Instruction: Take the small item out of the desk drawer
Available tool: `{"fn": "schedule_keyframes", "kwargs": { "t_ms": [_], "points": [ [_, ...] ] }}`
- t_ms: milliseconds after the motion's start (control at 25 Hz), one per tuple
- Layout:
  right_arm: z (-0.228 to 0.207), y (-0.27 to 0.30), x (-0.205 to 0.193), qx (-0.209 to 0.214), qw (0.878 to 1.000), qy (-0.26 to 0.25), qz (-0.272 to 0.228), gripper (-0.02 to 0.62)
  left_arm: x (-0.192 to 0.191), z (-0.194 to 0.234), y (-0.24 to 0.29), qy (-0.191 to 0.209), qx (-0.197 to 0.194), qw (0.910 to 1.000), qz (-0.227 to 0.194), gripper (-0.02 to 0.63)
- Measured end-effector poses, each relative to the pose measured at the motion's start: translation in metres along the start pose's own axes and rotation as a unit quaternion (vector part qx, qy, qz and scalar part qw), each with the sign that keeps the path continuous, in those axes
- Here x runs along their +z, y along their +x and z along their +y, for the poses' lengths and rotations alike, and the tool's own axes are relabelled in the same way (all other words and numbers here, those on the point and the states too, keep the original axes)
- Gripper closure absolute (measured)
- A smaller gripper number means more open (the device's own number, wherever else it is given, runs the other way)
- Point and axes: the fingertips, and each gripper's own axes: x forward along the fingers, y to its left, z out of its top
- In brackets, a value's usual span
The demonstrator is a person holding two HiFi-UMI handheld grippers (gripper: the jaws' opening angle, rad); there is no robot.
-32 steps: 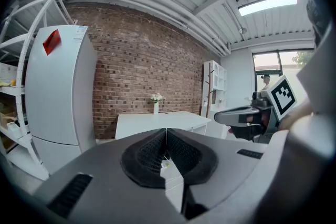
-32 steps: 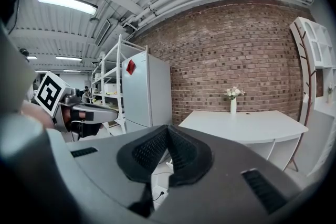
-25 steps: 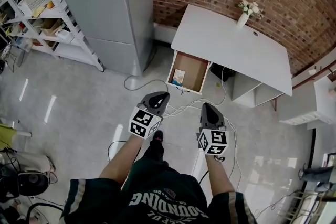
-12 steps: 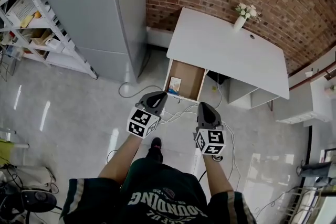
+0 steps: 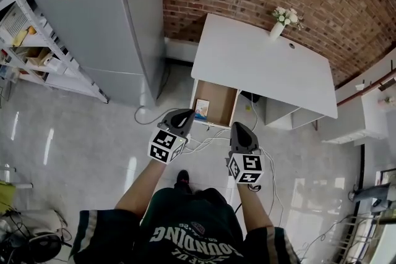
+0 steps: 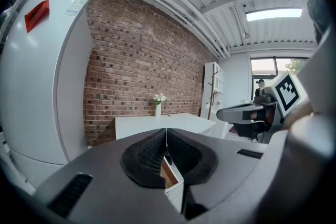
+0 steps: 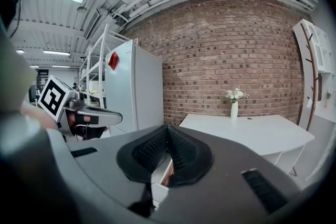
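The item [image 5: 201, 109] lies in the open drawer [image 5: 218, 96], in its left front corner close to the drawer front. From the head view it reads as a small flat pale thing with a patch of blue, too small to tell whether it is a card, a packet or a little box. Judged from that, it is probably light and fairly stiff. Being flat, it may skate across the smooth drawer floor or jam against the side wall if pushed. The better hold is likely across its narrow width, or under a lifted edge, with a gentle squeeze; the corner leaves little room on the left. The left gripper [image 5: 186, 114] hovers just short of the drawer front, well above the floor. Its fingers [image 6: 147, 152] are pressed together with nothing between them, so they must part before any grasp. The right gripper [image 5: 239, 128] hangs beside it, a little further back, and its fingers [image 7: 149, 152] are likewise closed and empty. By count there is one drawer pulled out and one item showing in it. One white tabletop [image 5: 260, 62] carries a single vase [image 5: 278, 26] of flowers. There are two grippers, and a tangle of cables [image 5: 207, 140] lies on the floor below the drawer.
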Motion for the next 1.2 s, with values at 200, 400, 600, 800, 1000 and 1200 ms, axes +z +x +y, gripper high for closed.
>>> {"fn": "schedule_keyframes", "kwargs": {
  "t_ms": [200,400,600,800,1000,1200],
  "points": [
    [-0.005,0.004,-0.009,-0.010,1.000,0.012,0.014,0.572,-0.006,0.007,0.011,-0.012,-0.008,0.9998,0.010,0.591],
    [-0.015,0.008,-0.013,-0.016,1.000,0.013,0.016,0.572,-0.008,0.004,0.026,-0.010,-0.018,0.9997,0.015,0.590],
    [-0.025,0.014,-0.012,-0.018,1.000,0.016,0.014,0.571,-0.008,-0.002,0.039,-0.003,-0.027,0.9994,0.019,0.591],
    [-0.028,0.029,-0.007,-0.005,1.000,0.014,0.011,0.572,-0.004,0.005,0.053,0.000,-0.023,0.9995,0.020,0.590],
    [-0.042,0.051,-0.003,0.008,1.000,0.013,0.010,0.571,0.000,0.012,0.073,0.002,-0.017,0.9996,0.023,0.590],
    [-0.060,0.081,0.006,0.023,1.000,0.012,0.008,0.572,0.004,0.025,0.101,-0.003,-0.004,0.9996,0.027,0.590]
  ]
}}
